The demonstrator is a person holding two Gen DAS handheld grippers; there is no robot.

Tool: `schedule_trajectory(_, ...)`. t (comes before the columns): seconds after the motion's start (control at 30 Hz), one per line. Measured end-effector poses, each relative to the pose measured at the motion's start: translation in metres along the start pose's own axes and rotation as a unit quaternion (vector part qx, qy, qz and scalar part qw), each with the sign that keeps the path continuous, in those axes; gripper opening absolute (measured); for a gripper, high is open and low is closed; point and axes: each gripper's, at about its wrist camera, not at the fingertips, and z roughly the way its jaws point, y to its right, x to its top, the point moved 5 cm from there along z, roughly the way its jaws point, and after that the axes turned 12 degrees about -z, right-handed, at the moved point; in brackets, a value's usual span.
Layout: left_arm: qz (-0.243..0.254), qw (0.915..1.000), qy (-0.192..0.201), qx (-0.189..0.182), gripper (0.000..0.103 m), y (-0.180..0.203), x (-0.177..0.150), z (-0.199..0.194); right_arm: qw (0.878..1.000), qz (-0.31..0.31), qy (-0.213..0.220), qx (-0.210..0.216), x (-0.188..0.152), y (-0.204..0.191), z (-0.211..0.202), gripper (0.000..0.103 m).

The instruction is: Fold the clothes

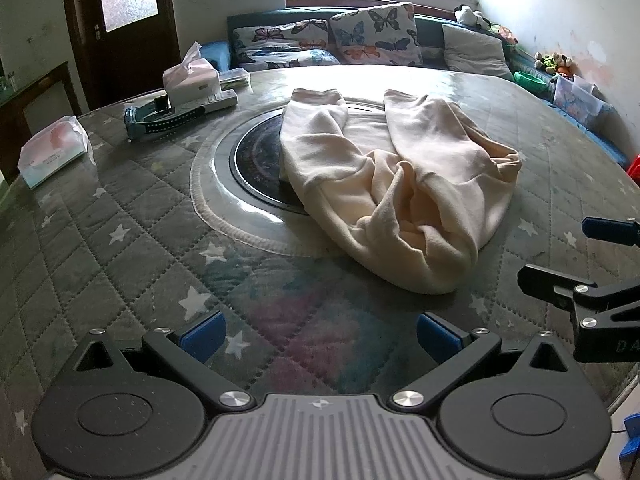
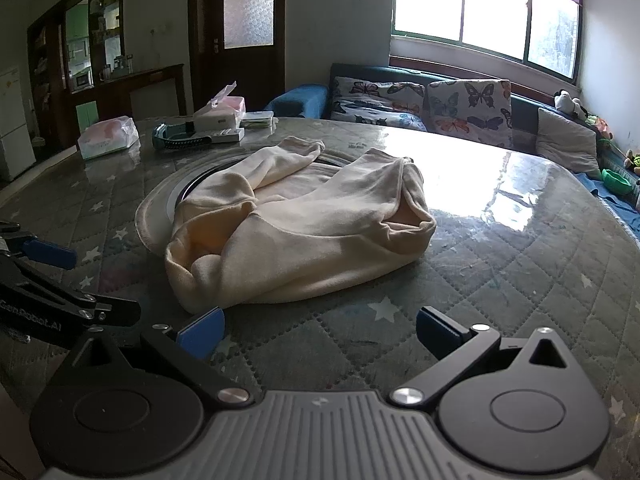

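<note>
A cream fleece garment (image 1: 400,184) lies crumpled in the middle of the round table (image 1: 120,208), its two sleeves or legs reaching toward the far side. In the right wrist view the same garment (image 2: 296,232) sits just beyond my fingers. My left gripper (image 1: 320,338) is open, short of the garment's near edge, with nothing between its blue pads. My right gripper (image 2: 320,334) is open too, its left pad almost at the garment's near hem. Each gripper shows at the edge of the other's view: the right one (image 1: 568,256), the left one (image 2: 60,276).
A quilted star-pattern cover under clear film tops the table, with a round glass turntable (image 1: 256,168) partly under the garment. At the far left stand two tissue packs (image 1: 52,152) (image 1: 192,76), a remote and a blue device (image 1: 172,118). A sofa with butterfly cushions (image 1: 372,36) runs behind.
</note>
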Motion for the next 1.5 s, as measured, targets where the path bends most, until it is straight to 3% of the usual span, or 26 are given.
schedule_trajectory(0.73,-0.002,1.0000,0.005,0.000,0.103,-0.004,0.023,0.010,1.000,-0.003,0.001,0.016,0.022,0.003,0.016,0.101)
schedule_trajectory(1.3,-0.002,0.9992,0.038,0.008,0.103,-0.009,0.065,0.018,1.000,0.013,0.009,0.021,0.056,0.027,0.037,0.085)
schedule_trajectory(1.5,0.007,0.9986,0.052,0.011,0.098,-0.003,0.086,0.031,0.999,0.044,0.004,0.017,0.071,0.053,0.059,0.070)
